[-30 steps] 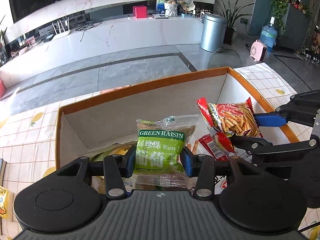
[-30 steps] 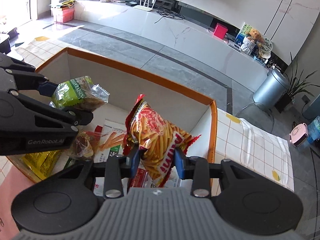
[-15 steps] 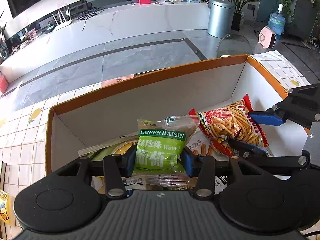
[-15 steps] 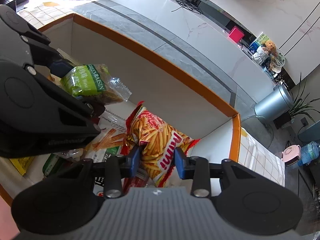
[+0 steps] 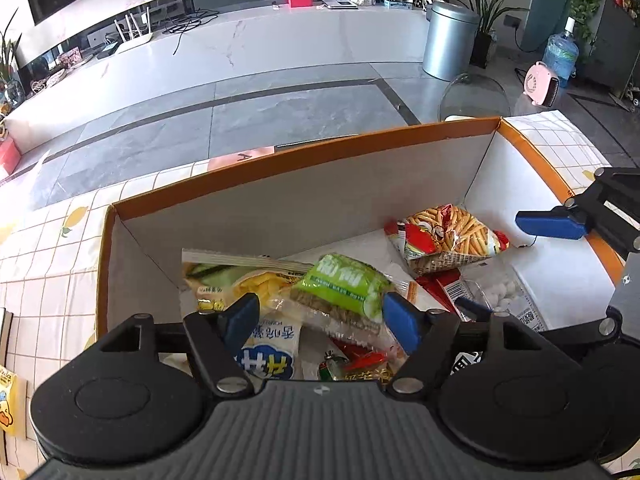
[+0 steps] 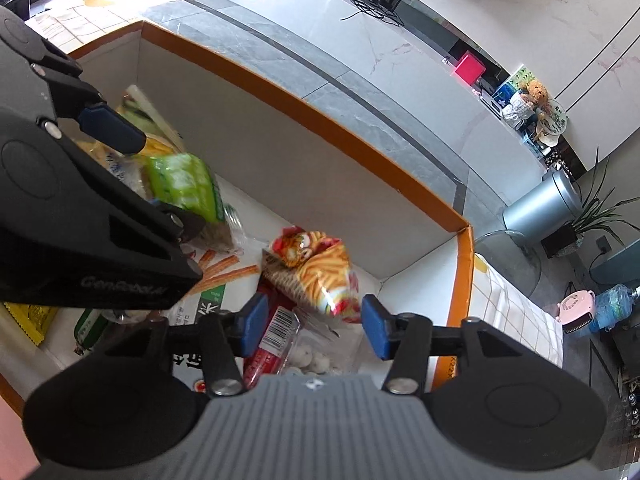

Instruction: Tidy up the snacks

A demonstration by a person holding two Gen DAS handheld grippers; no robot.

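An orange-rimmed cardboard box (image 5: 360, 148) with white inner walls holds several snack packs. My left gripper (image 5: 320, 320) is open above the box. The green raisin bag (image 5: 344, 284) lies loose on the pile between and below its blue pads. My right gripper (image 6: 312, 326) is open too. The red and yellow stick-snack bag (image 6: 320, 268) lies free in the box just ahead of it, and shows in the left wrist view (image 5: 444, 240) near the right wall. The raisin bag also shows in the right wrist view (image 6: 184, 184).
The box (image 6: 320, 120) stands on a checked tablecloth (image 5: 48, 264). Other packs lie in it: a yellow-green bag (image 5: 240, 276), a white and blue pack (image 5: 272, 348), a clear pack of white candies (image 5: 504, 296). A yellow packet (image 5: 8, 400) lies at the table's left.
Both grippers have opened. The raisin bag and the stick-snack bag have dropped from the pads into the box.
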